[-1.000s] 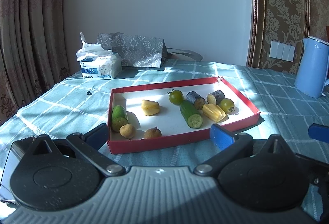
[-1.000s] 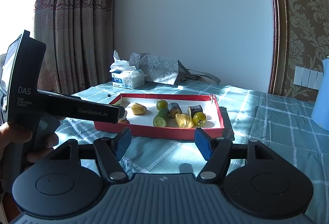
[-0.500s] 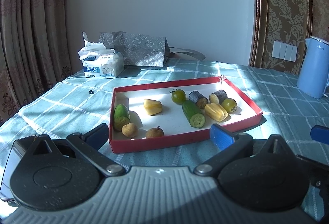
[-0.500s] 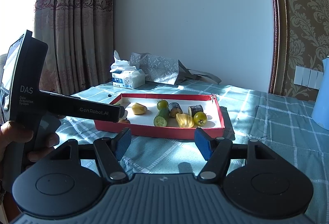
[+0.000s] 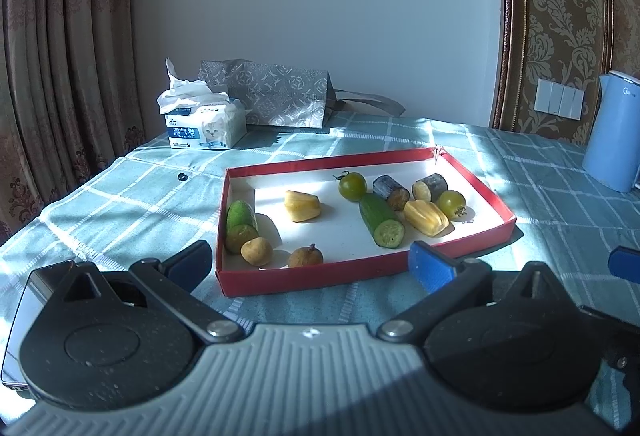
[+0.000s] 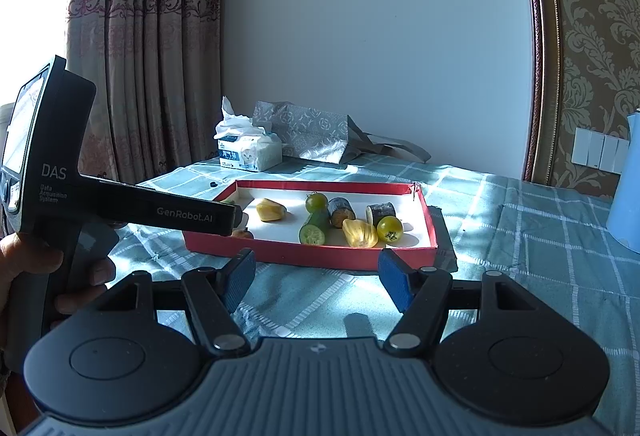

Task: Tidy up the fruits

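A red-walled tray (image 5: 320, 278) (image 6: 320, 258) with a white floor lies on the checked tablecloth. It holds two cucumber pieces (image 5: 381, 219) (image 5: 240, 220), two yellow jackfruit pieces (image 5: 302, 205) (image 5: 425, 217), two green tomatoes (image 5: 352, 186) (image 5: 451, 203), two dark sugarcane stubs (image 5: 390, 190) (image 5: 430, 186) and two small brown fruits (image 5: 257, 251) (image 5: 305, 257). My left gripper (image 5: 308, 262) hovers open just before the tray's near wall, nothing between its blue pads. My right gripper (image 6: 318, 278) is open too, empty, short of the tray.
A tissue box (image 5: 206, 126) and a grey patterned bag (image 5: 280, 96) stand at the table's far side. A blue kettle (image 5: 614, 132) is at the right. A hand (image 6: 24, 260) holds the left device (image 6: 120, 204) at the right view's left. Curtains hang left.
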{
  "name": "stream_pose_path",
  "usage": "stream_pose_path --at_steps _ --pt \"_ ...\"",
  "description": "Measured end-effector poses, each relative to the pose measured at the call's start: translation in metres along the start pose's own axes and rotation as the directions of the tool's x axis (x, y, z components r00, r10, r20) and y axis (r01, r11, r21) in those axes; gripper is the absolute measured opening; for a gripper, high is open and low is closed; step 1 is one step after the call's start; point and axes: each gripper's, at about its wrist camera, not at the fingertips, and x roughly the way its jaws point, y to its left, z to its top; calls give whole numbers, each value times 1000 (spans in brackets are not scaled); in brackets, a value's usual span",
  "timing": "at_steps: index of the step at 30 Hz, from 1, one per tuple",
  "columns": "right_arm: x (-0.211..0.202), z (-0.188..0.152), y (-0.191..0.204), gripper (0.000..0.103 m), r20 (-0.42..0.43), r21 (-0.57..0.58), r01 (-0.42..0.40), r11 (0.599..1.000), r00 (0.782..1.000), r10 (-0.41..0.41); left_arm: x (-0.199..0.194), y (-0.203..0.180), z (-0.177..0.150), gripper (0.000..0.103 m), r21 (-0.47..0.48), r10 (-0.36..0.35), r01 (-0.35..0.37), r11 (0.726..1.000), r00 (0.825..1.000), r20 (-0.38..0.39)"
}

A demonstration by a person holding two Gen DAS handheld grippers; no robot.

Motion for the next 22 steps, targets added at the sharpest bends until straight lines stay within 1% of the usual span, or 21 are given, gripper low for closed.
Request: stream_pose_path --at_steps 7,11,16,20,22 --pt "0 -1 -1 67 0 1 0 1000 1000 0 -1 0 1 103 0 -2 2 1000 1000 6" --pt "-1 -1 0 67 0 -1 0 1000 1000 0 0 0 1 103 -2 24 -24 1000 1000 11" --pt "-1 -2 -1 67 -1 3 1 1000 1000 -1 -2 1 0 103 -16 27 -26 1000 999 31" --pt "-1 -2 -1 67 -2 3 0 1000 1000 0 -4 -1 1 103 -3 42 -42 999 998 48" --pt "-2 -2 -1 67 -1 4 -1 1000 1000 1 -4 0 2 103 -8 38 -38 999 998 48"
